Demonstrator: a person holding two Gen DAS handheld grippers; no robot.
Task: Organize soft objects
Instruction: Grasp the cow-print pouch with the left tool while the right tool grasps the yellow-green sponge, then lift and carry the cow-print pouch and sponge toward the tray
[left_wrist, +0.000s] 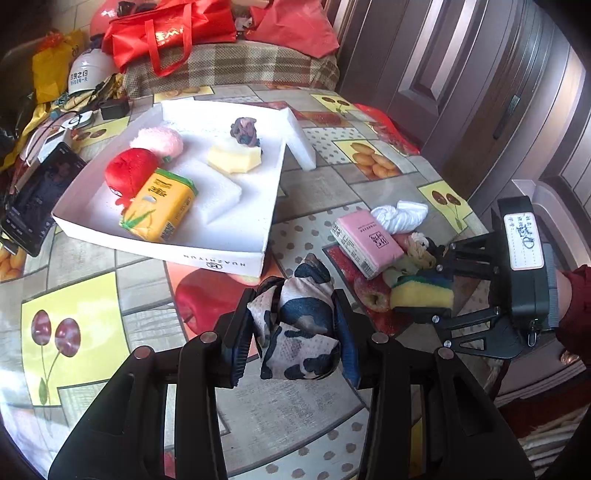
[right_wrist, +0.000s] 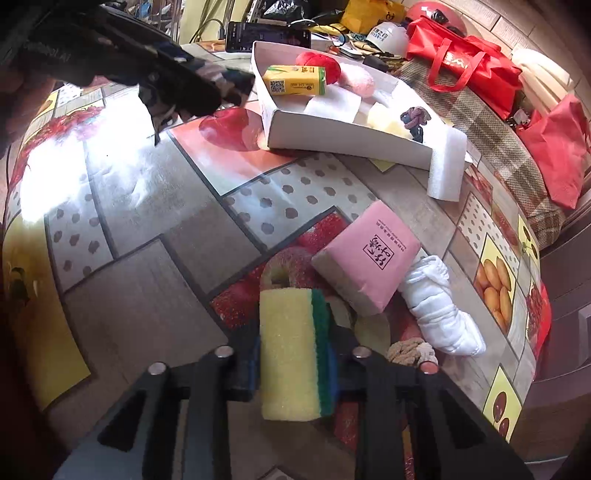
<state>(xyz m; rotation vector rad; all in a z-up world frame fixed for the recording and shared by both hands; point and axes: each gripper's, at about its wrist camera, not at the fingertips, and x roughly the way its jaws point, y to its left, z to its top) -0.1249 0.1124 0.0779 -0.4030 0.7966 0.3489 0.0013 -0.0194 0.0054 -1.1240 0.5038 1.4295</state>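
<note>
Fruit-print oilcloth (left_wrist: 314, 424) covered the table, patterned in cherries, oranges and dotted grey panels, with a hard glare patch at left in the right wrist view. Brown panelled door (left_wrist: 461, 74) filled the upper right of the left wrist frame. Plaid-covered ledge (left_wrist: 236, 70) at top centre carried a red tote bag (left_wrist: 166, 29); a white helmet (left_wrist: 86, 75) and a dark phone (left_wrist: 40, 199) sat at upper left.

White cardboard tray (left_wrist: 221, 254) lay left of centre on the cloth, holding a red plush ball (left_wrist: 129, 171), pink fluffy ball (left_wrist: 159, 142), yellow tissue pack (left_wrist: 162, 206), pale yellow foam block (left_wrist: 234, 158) and a small dark knotted cloth (left_wrist: 243, 129). A white foam strip (left_wrist: 301, 144) leaned at the tray's far corner.

Left gripper (left_wrist: 297, 332), lower centre, had its fingers pinching a cow-print cloth bundle (left_wrist: 299, 328) above the table. Right gripper (right_wrist: 295, 354) had its fingers clamped on a yellow-and-green sponge (right_wrist: 291, 350), lower centre of its own view.

Just beyond the sponge, on the cloth: a pink tissue pack (right_wrist: 369, 258), a knotted white cloth (right_wrist: 439, 306) and a beige rope knot (right_wrist: 410, 352), close together.
</note>
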